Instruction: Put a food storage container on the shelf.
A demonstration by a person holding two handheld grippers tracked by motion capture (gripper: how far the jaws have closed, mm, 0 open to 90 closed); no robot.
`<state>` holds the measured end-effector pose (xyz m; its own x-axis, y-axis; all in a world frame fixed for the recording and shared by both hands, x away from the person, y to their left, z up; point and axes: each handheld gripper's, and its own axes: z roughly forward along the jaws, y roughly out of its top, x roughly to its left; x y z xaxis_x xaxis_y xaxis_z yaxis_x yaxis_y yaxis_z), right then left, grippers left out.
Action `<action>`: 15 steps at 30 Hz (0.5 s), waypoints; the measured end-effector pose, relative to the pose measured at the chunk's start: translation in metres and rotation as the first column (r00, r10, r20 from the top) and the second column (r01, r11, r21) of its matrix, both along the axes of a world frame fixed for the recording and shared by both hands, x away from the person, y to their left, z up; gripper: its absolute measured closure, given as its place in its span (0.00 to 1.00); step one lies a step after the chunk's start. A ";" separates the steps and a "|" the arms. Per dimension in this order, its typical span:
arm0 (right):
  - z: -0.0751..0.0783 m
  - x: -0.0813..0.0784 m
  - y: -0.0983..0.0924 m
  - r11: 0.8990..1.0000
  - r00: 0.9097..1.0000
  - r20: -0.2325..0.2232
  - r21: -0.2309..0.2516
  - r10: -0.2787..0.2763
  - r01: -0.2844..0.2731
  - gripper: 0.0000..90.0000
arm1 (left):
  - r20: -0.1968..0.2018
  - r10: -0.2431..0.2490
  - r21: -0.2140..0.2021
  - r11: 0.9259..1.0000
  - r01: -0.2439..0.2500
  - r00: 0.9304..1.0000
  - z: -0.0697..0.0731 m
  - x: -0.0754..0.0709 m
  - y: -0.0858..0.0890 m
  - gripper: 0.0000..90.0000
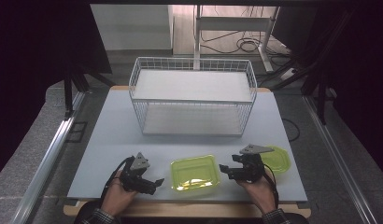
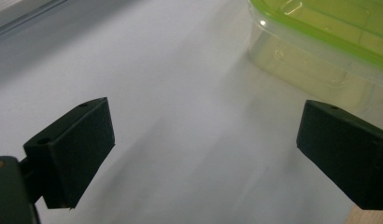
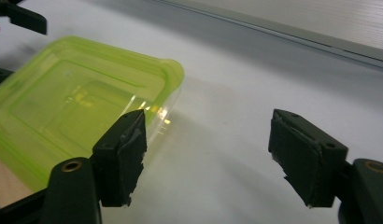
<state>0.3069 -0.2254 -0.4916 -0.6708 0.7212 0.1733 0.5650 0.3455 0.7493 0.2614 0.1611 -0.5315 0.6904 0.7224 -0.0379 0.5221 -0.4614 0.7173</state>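
A white wire basket (image 1: 193, 95) stands toward the table's (image 1: 110, 140) far edge, and near the front edge sits the lidded green container (image 1: 194, 172), with a round green lid (image 1: 277, 159) toward the front right corner. The container looks light, thin-walled, slick and somewhat flexible, so I would pinch it gently at the stiffer rim. The left gripper (image 1: 154, 183) and right gripper (image 1: 225, 170) flank it, jaws wide apart, holding nothing.

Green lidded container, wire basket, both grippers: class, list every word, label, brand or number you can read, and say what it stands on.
None: no readable text anywhere.
Green lidded container: only moulded ridges on the lid, no lettering.
Second green lid: plain.
Wire basket: no label.
Left gripper and right gripper: black pads, no markings.
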 end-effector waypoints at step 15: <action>0.001 -0.006 0.010 0.998 0.997 -0.065 0.053 0.044 -0.041 0.38 | 0.007 0.013 0.057 0.998 -0.013 1.000 -0.004 -0.003 0.004 0.05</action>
<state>0.3013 -0.2158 -0.4909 -0.6866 0.6810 0.2545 0.5993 0.3320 0.7285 0.2582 0.1651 -0.5351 0.6810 0.7322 0.0079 0.5240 -0.4949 0.6931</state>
